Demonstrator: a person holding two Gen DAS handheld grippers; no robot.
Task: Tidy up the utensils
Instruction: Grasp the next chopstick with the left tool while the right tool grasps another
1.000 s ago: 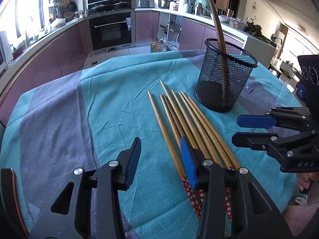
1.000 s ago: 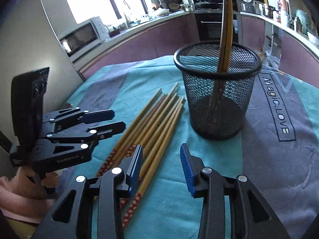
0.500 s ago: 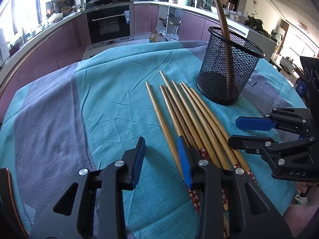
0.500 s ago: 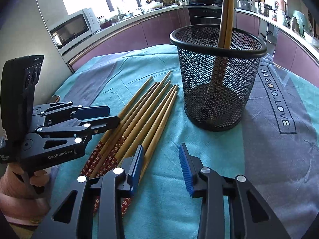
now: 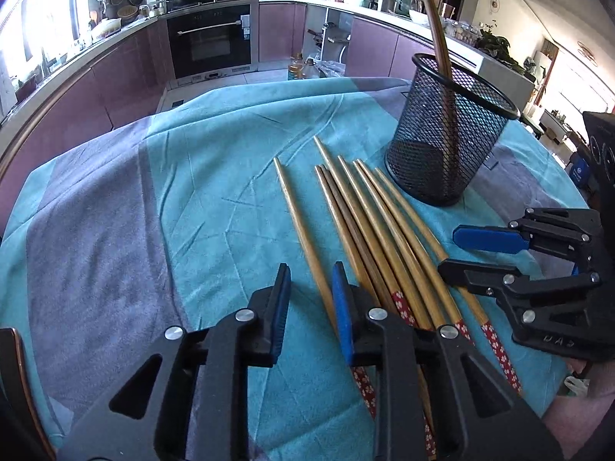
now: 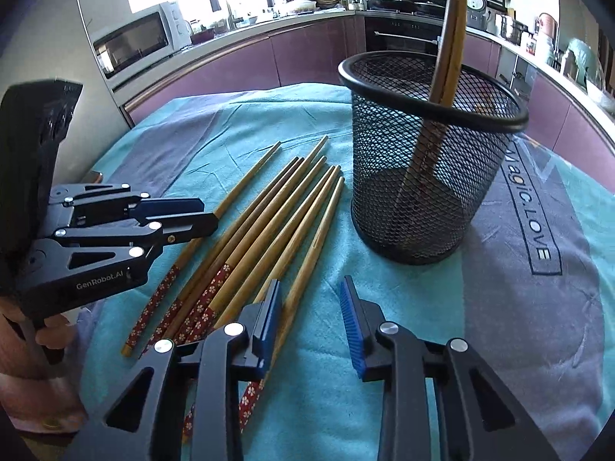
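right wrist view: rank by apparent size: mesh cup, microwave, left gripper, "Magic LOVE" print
1. mesh cup, clearly the largest.
2. left gripper with its body; it sits near the lens, so its size is inflated.
3. "Magic LOVE" print and microwave look alike; I won't rank them.

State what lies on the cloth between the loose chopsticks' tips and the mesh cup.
Only bare teal tablecloth separates the loose chopsticks from the mesh cup; the right wrist view shows it.
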